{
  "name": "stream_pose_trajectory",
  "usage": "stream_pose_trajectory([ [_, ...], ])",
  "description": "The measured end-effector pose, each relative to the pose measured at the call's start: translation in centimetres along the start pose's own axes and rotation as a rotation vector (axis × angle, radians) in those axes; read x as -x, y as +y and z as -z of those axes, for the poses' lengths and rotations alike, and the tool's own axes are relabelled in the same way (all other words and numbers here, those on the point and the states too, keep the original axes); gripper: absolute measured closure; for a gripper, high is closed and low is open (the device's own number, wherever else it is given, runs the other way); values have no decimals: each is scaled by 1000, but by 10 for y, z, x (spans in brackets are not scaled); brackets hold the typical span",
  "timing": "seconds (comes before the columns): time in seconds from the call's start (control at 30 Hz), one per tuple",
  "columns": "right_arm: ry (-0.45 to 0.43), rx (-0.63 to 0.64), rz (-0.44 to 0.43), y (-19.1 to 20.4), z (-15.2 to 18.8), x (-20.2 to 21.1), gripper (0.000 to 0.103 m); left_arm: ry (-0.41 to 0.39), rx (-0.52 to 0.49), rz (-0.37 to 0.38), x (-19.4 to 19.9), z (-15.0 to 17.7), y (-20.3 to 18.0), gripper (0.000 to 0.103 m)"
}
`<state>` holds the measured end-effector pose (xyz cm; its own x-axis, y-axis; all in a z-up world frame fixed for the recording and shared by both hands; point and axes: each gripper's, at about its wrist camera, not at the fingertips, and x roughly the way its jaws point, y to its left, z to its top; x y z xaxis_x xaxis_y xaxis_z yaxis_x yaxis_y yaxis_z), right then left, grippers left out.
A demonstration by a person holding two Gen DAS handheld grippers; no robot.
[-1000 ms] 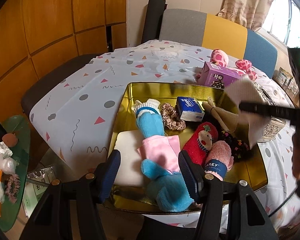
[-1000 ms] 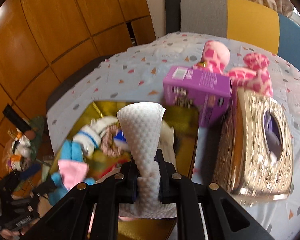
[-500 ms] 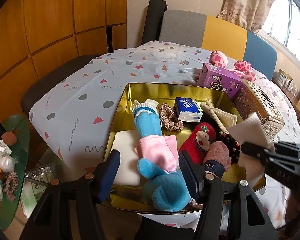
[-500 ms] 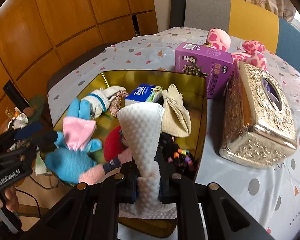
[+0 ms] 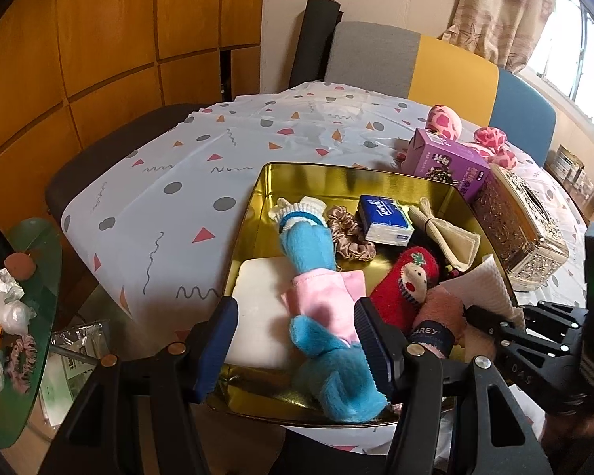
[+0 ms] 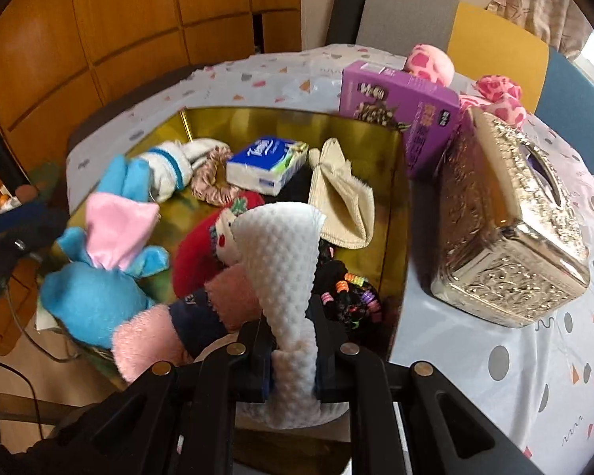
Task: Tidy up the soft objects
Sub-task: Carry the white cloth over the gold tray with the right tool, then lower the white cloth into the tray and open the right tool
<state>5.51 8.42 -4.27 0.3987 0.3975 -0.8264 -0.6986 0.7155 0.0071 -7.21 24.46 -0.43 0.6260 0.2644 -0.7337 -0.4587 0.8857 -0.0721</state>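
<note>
Item: white dimpled cloth [image 6: 285, 273], pinched between the pressed-together fingers of the right gripper [image 6: 291, 350]. A second ago held high over the gold tray [image 5: 336, 176]; now lowered to the tray's near right corner, above the pink sock [image 6: 202, 312] and red sock [image 6: 202, 249]. Likely about to be deposited. Left gripper [image 5: 293, 342]: spread, empty, hovering at the tray's near edge over the blue plush toy [image 5: 328, 364].

Both wrist views look down close — sharing the gold tray [image 5: 336, 174] [image 6: 281, 118].

Beside the gold tin [image 5: 376, 174] — a purple carton [image 5: 447, 160], an ornate tissue box [image 6: 511, 213].
</note>
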Motion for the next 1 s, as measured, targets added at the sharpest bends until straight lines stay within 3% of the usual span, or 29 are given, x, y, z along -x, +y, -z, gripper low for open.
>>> stream_pose_trajectory([
  [0.1,17,-21,-21,-4,1,-3,85,5,7,-2,-2,0,3,41],
  [0.27,-1,-62,-68,-14,3,7,62,15,10,1,-6,1,3,41],
  [0.37,-37,-63,-72,-15,3,20,58,16,11,3,-7,2,3,41],
  [0.53,-95,-42,-109,-4,3,43,57,15,16,0,-8,1,5,41],
  [0.7,-59,-2,-135,16,3,30,57,22,14,1,-9,3,4,41],
  [0.8,-18,30,-109,27,6,10,60,25,12,1,-10,4,4,41],
  [0.83,1,37,-88,29,7,1,66,26,11,1,-10,4,4,41],
  [0.9,-13,11,-101,24,5,-5,66,26,12,2,-10,4,4,41],
  [1.0,-25,8,-44,16,-3,-12,67,25,5,-2,-11,4,3,41],
])
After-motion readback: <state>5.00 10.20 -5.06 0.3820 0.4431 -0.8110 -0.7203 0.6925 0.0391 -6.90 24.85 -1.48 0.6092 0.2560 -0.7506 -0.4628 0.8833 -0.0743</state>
